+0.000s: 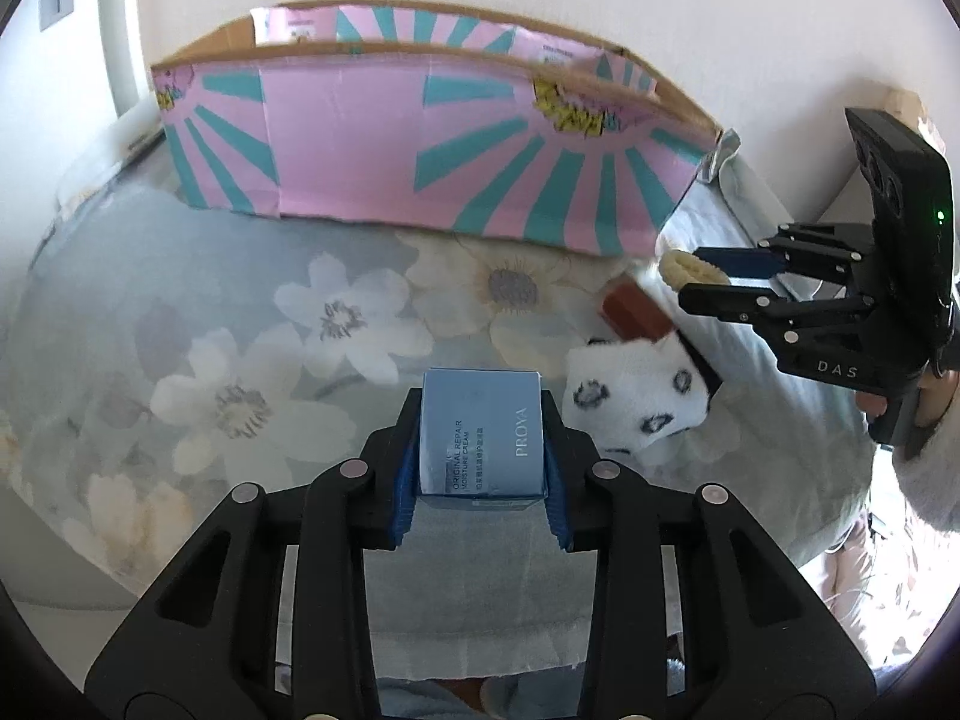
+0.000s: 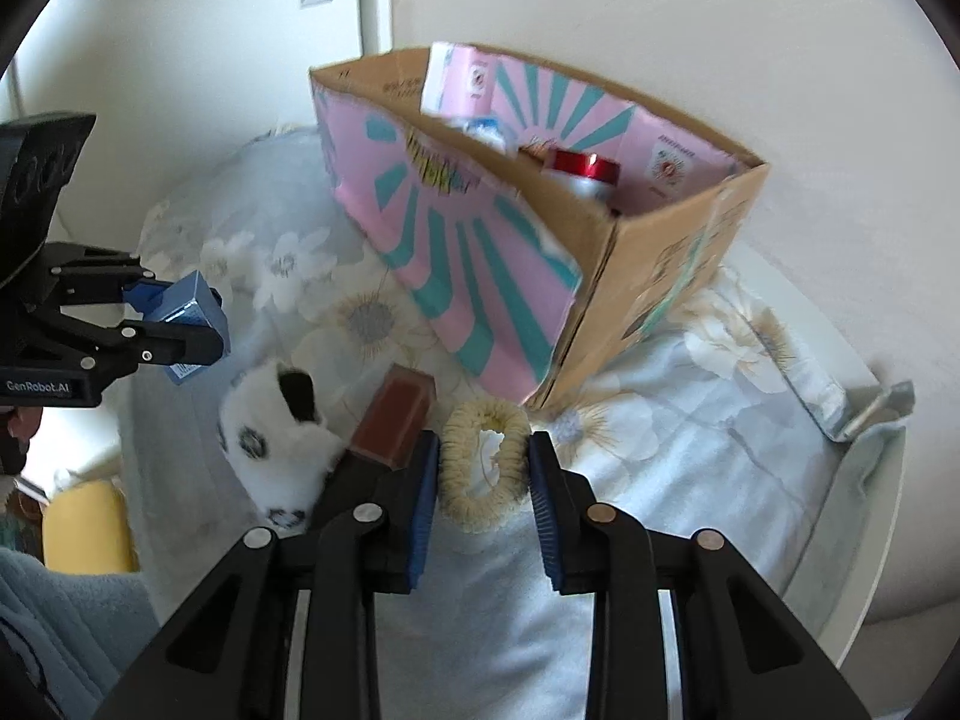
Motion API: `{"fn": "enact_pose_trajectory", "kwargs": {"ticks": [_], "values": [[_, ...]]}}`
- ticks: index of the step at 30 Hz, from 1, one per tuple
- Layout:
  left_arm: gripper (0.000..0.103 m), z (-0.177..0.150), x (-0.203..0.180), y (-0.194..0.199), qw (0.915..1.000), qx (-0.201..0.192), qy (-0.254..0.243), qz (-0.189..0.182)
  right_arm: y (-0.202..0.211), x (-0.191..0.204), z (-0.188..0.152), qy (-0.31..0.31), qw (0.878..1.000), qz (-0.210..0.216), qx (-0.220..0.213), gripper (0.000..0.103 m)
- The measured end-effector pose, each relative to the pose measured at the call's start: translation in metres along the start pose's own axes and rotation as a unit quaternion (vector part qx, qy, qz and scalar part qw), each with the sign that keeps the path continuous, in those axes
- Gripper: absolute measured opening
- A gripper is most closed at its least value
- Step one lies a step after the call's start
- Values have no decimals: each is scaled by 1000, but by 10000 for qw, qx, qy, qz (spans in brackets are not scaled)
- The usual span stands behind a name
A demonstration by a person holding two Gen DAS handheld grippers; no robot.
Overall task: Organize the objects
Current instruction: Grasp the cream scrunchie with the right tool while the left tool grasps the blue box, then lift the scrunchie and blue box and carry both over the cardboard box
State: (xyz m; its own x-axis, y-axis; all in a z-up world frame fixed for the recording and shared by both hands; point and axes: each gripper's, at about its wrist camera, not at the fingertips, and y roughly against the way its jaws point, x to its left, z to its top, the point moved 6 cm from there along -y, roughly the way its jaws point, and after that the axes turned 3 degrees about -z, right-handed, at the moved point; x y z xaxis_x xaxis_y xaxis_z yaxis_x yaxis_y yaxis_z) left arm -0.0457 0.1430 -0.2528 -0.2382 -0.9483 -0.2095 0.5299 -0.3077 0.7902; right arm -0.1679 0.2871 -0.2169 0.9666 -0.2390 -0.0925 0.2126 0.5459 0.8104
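My left gripper [image 1: 480,450] is shut on a blue PROYA cream box [image 1: 483,432] and holds it above the floral cloth; it also shows in the right wrist view [image 2: 192,312]. My right gripper [image 2: 483,468] is shut on a cream fuzzy ring [image 2: 480,468], which also shows in the left wrist view [image 1: 690,270]. The pink and teal cardboard box [image 1: 420,138] stands open at the back; in the right wrist view [image 2: 480,240] it holds a red-capped container [image 2: 585,171]. A brown block [image 2: 396,417] and a spotted white sock [image 2: 270,450] lie on the cloth.
The floral cloth [image 1: 240,330] covers a round white table whose rim [image 2: 864,510] shows at the right. A white wall stands close behind the box. A foil packet [image 1: 723,153] lies by the box's right corner.
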Motion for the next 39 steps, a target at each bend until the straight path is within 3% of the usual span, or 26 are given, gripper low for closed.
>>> {"fn": "enact_pose_trajectory", "kwargs": {"ticks": [7,11,20,27,39], "values": [[31,35,6,36,9998,-111,-140,-57,47,0,32,-727,9965,-367,-204,27],[31,63,12,64,9995,-208,-206,-87,82,4,61,-1354,9876,-703,-361,27],[31,131,33,128,9971,-454,-578,-207,145,24,110,-2817,9424,-1704,-588,27],[31,159,49,154,9932,-602,-920,-382,147,51,126,-3129,9254,-2044,-633,27],[31,159,74,154,9880,-453,-1188,-877,136,92,140,-3422,9102,-2250,-614,27]]}}
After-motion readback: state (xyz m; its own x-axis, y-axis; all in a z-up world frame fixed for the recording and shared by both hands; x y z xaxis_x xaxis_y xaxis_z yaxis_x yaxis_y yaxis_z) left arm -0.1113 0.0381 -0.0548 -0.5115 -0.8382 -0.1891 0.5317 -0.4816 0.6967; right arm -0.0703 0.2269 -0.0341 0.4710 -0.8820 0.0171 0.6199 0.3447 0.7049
